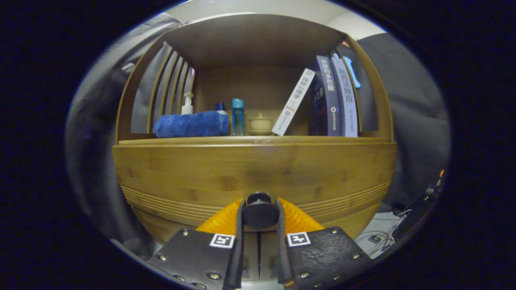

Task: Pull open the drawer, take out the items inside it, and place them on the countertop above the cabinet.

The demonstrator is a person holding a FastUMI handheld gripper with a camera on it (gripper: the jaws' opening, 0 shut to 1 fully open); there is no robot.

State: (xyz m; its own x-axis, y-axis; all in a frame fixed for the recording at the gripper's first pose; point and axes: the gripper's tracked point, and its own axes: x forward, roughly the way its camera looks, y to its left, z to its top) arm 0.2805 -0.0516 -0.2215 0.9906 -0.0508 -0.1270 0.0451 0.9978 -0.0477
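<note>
In the gripper view, low in the frame's centre, the gripper (259, 215) is closed on the black drawer knob (259, 213), both fingers pressing its sides. The wooden drawer front (250, 171) spans mid-frame, beneath the countertop (250, 140) holding a rolled blue towel (190, 124).

Bamboo drawer (254, 173) looks pretty much closed, front facing the camera, its round black knob (259, 213) low down, with the countertop (250, 140) right above it.
</note>
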